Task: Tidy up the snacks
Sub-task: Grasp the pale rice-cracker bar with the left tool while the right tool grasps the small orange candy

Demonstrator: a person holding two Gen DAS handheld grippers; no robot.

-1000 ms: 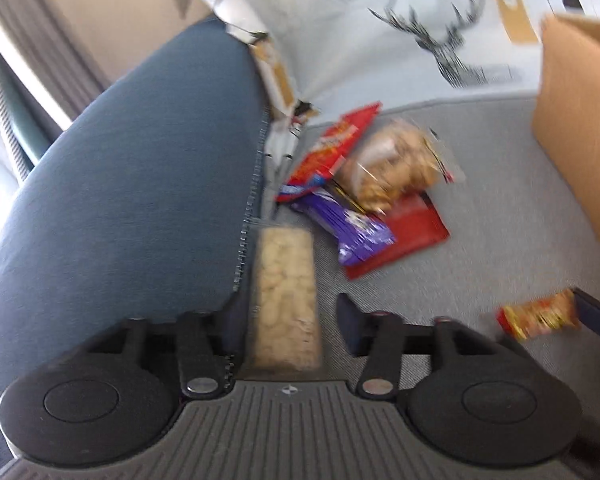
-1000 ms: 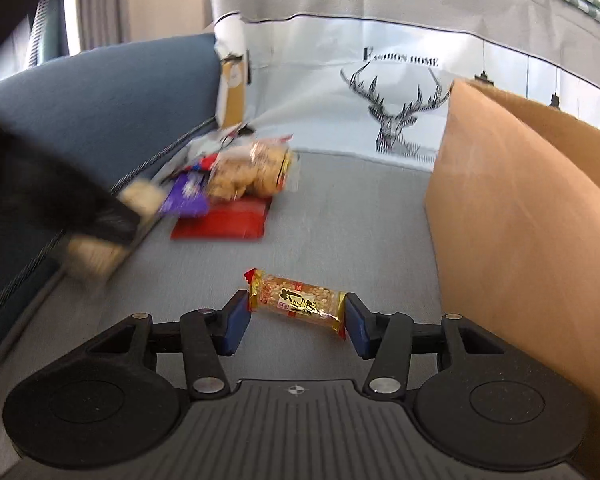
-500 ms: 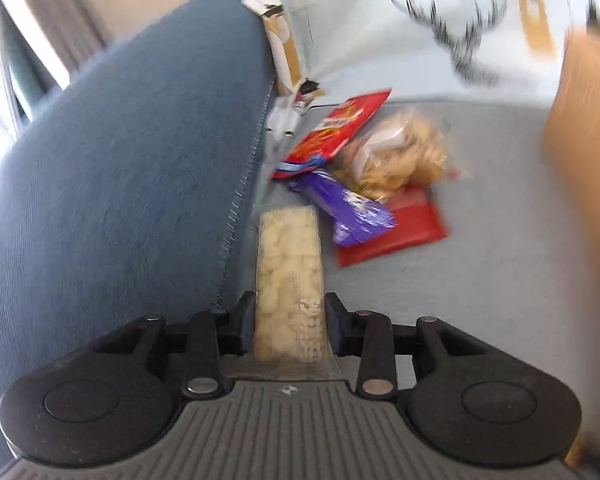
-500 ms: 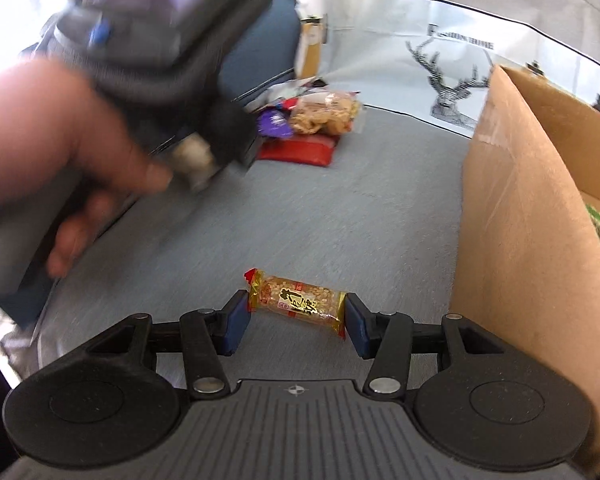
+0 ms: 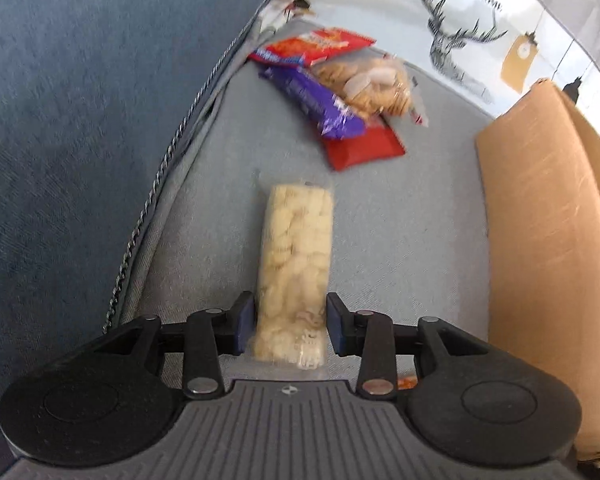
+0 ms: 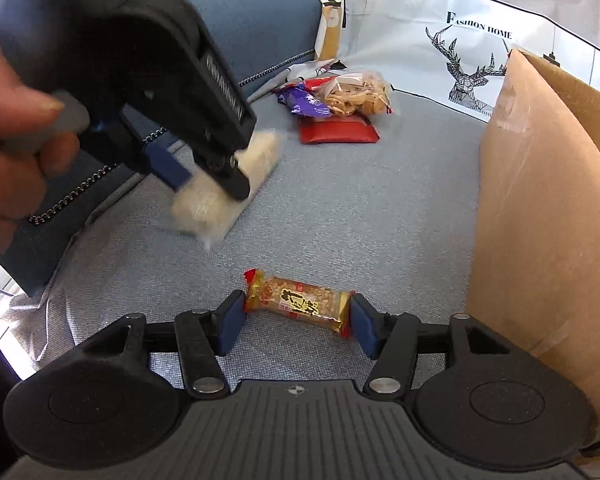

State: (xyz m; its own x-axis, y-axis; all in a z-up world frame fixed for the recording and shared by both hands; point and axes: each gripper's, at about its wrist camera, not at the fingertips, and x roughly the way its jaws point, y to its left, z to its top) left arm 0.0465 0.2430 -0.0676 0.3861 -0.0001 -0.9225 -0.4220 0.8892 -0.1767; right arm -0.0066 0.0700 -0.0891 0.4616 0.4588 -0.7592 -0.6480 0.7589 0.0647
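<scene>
Left gripper (image 5: 291,326) clamped on the near end of a clear pack of pale puffed snacks (image 5: 296,264), jaws just slightly wider, pack held above the grey sofa seat (image 5: 412,240). Right gripper (image 6: 296,320) around a small gold-and-red peanut bar (image 6: 298,302) lying crosswise on the seat; jaws just opening, blue pads at the wrapper ends, not pressing now. Ahead of both grippers, well apart, a heap of snack bags (image 6: 332,108): purple, red, and a clear bag of biscuits. To the right of both, just beside, a cardboard box (image 6: 540,220). To the left, a blue cushion (image 5: 80,100).
</scene>
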